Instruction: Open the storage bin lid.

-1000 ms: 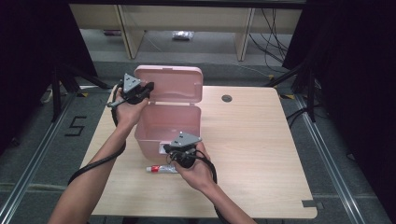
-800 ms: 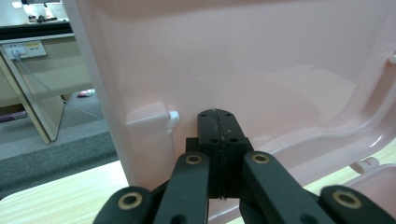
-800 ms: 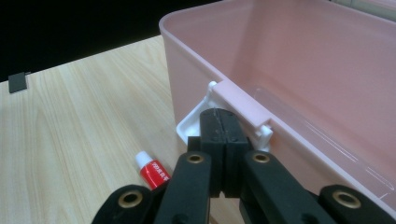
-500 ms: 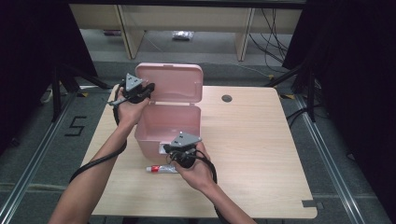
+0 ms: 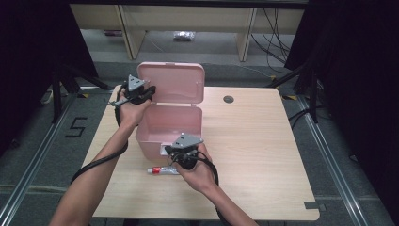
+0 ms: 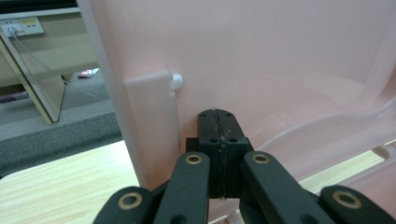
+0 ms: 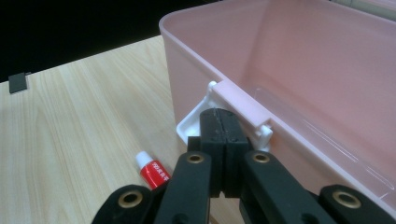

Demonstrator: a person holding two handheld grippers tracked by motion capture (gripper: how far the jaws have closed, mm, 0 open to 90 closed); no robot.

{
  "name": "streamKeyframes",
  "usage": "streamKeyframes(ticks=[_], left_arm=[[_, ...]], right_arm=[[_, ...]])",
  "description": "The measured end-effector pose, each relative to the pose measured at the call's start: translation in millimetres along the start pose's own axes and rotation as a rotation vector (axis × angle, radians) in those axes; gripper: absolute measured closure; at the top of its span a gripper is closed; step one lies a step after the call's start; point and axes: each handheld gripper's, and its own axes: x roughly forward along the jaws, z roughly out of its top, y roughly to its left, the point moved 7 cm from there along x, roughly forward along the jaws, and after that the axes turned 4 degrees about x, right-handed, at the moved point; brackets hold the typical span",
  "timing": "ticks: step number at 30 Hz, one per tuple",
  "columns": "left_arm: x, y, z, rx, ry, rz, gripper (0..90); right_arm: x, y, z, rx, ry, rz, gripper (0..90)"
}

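Pink translucent plastic makes up the box (image 5: 169,125) I am working at, standing toward the left of the pale wood-grain tabletop (image 5: 263,155) with its lid (image 5: 171,84) raised upright behind it. I can make out nothing lying inside the box; its smooth walls look bare in my right gripper view.

My left gripper (image 5: 136,89) sits at the lid's left edge, forearm reaching in from below, wrist bent so the gripper aims at the lid. In the left gripper view its black jaws are pressed together, nothing between them, the tips right at the lid's inner face beside a small white hinge peg (image 6: 176,82).

My right gripper (image 5: 184,148) rests at the box's near wall, hand cupped under it. Its jaws are likewise closed on nothing, tips against the white latch (image 7: 219,112) under the rim.

Just left of that hand, a small red-and-white tube (image 5: 162,170) lies flat on the tabletop, close beside the box.
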Motion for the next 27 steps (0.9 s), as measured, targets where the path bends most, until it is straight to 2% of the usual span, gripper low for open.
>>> streamKeyframes(ticks=[5,8,12,27], left_arm=[[2.0,0.5,-4.2,0.003,0.036,-0.001,89.9],[3.2,0.9,-5.8,0.005,0.052,-0.002,89.9],[4.7,1.3,-7.7,0.005,0.072,-0.002,89.9],[7.3,1.5,-6.5,0.017,0.098,-0.003,89.9]], right_arm=[[0.3,1.3,-0.4,0.019,-0.004,-0.002,90.0],[0.0,0.0,0.0,0.0,0.0,0.001,90.0],[0.0,0.0,0.0,0.0,0.0,0.001,90.0],[0.0,0.1,0.1,0.001,0.0,0.002,90.0]])
